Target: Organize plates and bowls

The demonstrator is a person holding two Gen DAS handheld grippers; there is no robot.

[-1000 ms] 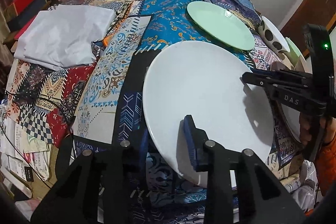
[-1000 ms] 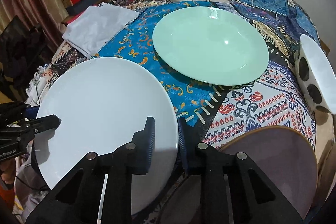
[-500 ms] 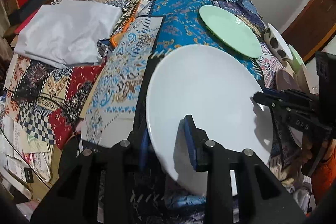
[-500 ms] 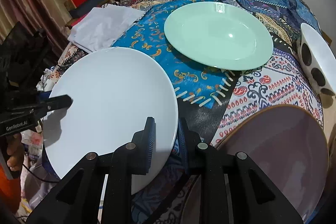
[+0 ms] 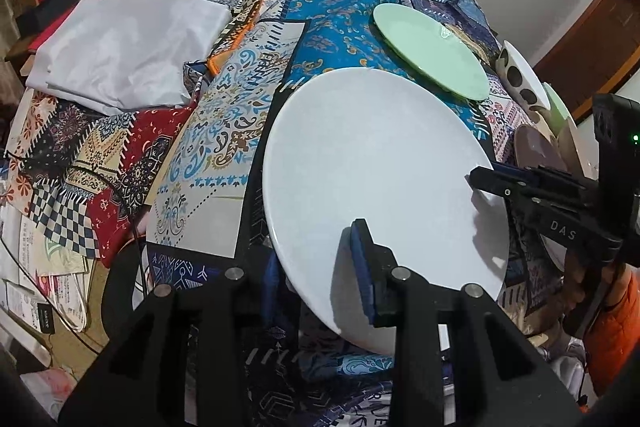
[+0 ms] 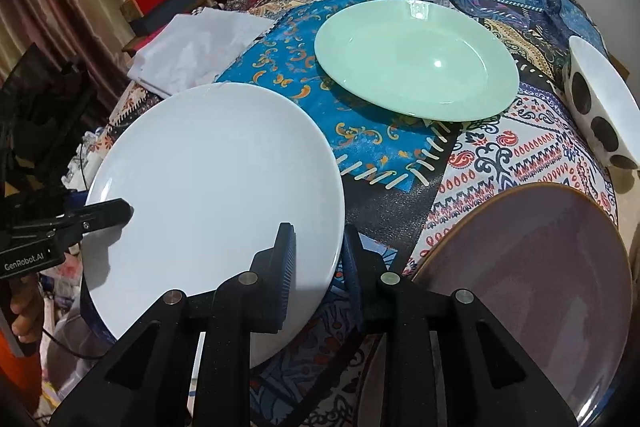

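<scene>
The left tongs (image 5: 320,267) pinch the near-left rim of the white plate (image 5: 376,163), and the right tongs (image 6: 318,259) pinch its right rim. The plate hangs tilted over the bench's (image 6: 500,155) near edge. Behind it lies a green plate (image 6: 416,55), with a purple plate (image 6: 532,267) near the right edge.

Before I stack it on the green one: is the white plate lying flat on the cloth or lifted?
Lifted and tilted. The white plate is pinched at opposite rims by the left claw and right claw, over the patchwork cloth.
</scene>
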